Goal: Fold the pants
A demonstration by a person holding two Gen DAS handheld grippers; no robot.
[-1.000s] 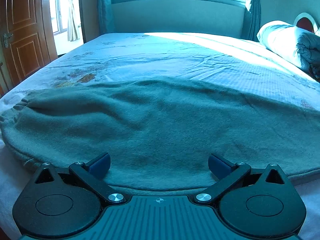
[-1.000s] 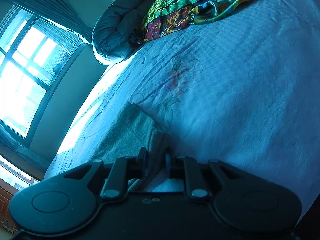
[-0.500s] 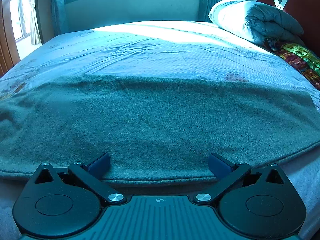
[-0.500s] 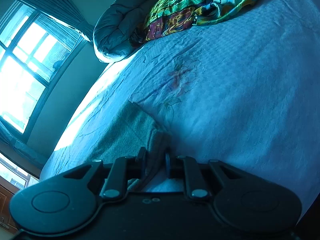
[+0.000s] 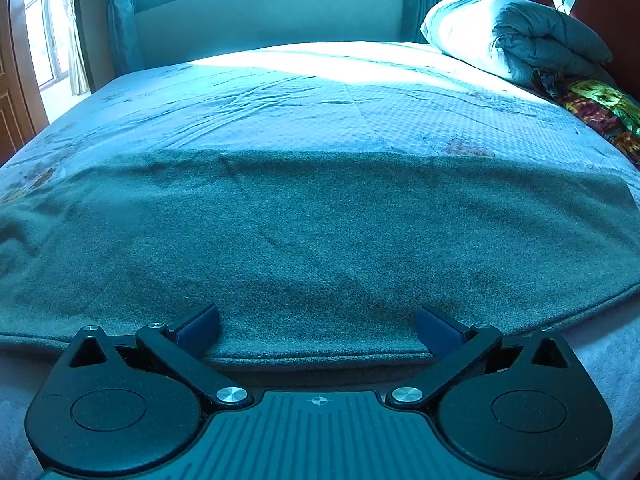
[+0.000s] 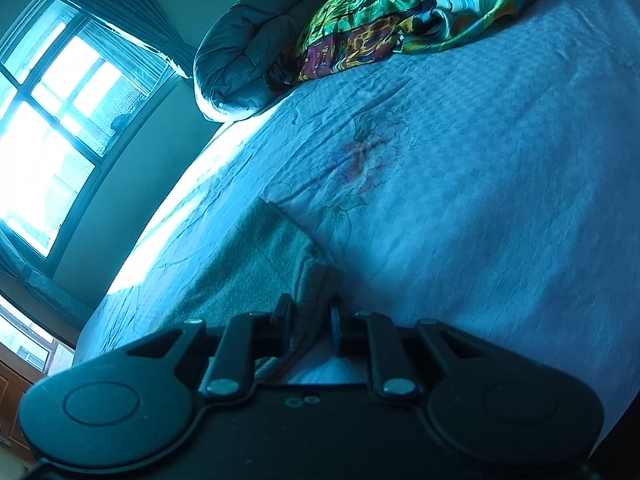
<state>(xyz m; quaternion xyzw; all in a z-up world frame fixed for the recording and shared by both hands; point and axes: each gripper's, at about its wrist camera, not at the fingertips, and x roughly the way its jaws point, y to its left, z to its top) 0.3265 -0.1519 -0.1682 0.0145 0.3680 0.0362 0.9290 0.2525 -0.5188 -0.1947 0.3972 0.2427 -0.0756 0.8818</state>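
Note:
The grey-green fleece pants (image 5: 320,232) lie flat across the bed, stretching from the left to the right edge of the left wrist view. My left gripper (image 5: 318,330) is open, its two blue pads straddling the near folded edge of the pants at mid-length. In the right wrist view, my right gripper (image 6: 310,322) is shut on the end corner of the pants (image 6: 256,268), which bunches between the fingers just above the sheet.
The bed has a pale blue flowered sheet (image 5: 360,96). A folded grey duvet (image 5: 516,36) and a colourful satin cloth (image 6: 400,12) lie at the headboard end. A window (image 6: 52,128) and curtains are beyond the bed; a wooden door stands far left.
The left gripper has slid rightwards along the near edge of the pants, from the waistband end towards the middle. The right gripper has kept its hold and barely moved.

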